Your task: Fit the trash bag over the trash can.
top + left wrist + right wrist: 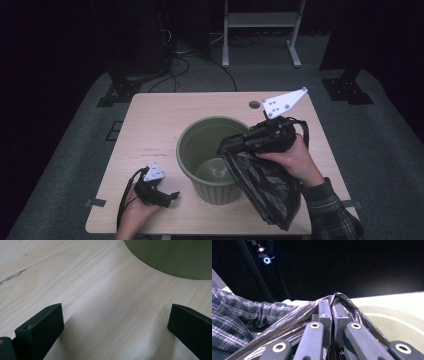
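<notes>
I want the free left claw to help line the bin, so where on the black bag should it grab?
On the black bag's upper edge beside the right claw, which pinches it above the green bin's rim. Come from the bin's left side: the bag hangs limp below, so only that edge is taut. The left claw is open.

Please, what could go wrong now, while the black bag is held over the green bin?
1. The right tongs pinch only a small fold of the black bag; the thin film could slip out or tear.
2. Most of the bag hangs outside the green bin, so it might drag on the rim and tip the bin.
3. The left tongs rest open on the table, not steadying the bin.
</notes>
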